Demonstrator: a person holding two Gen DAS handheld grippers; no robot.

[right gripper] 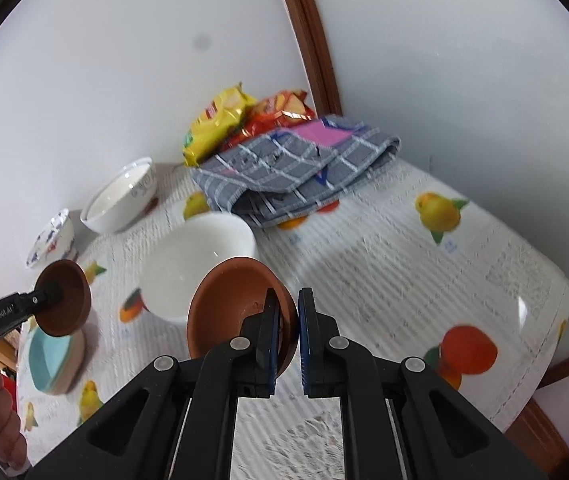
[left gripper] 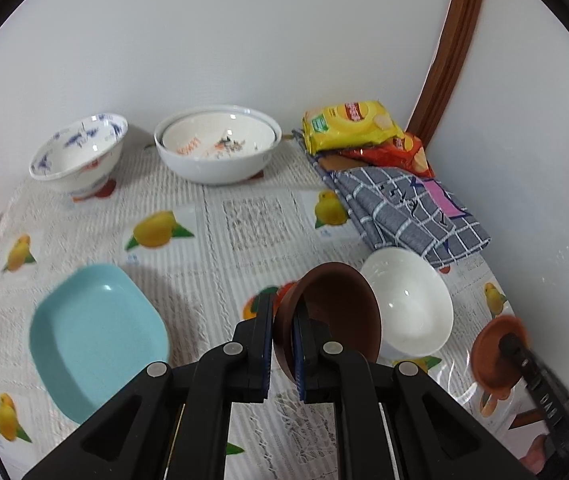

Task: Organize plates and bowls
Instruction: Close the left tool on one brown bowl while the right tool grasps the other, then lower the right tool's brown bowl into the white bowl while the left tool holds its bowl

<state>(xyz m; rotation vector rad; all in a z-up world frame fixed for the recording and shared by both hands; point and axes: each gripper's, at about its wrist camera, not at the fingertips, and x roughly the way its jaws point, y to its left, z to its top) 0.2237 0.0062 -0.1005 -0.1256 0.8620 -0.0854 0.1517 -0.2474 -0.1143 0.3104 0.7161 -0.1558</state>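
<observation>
My left gripper is shut on the rim of a dark brown bowl, held tilted above the table beside a plain white bowl. My right gripper is shut on the rim of a lighter brown bowl, held tilted in front of the same white bowl. Each view shows the other gripper's bowl: the lighter one at right, the dark one at left. A light blue square plate lies front left. A blue-patterned bowl and nested white bowls stand by the wall.
A folded grey checked cloth lies at the back right, with yellow and red snack bags behind it in the corner. The fruit-print tablecloth covers the table. Walls close the far and right sides.
</observation>
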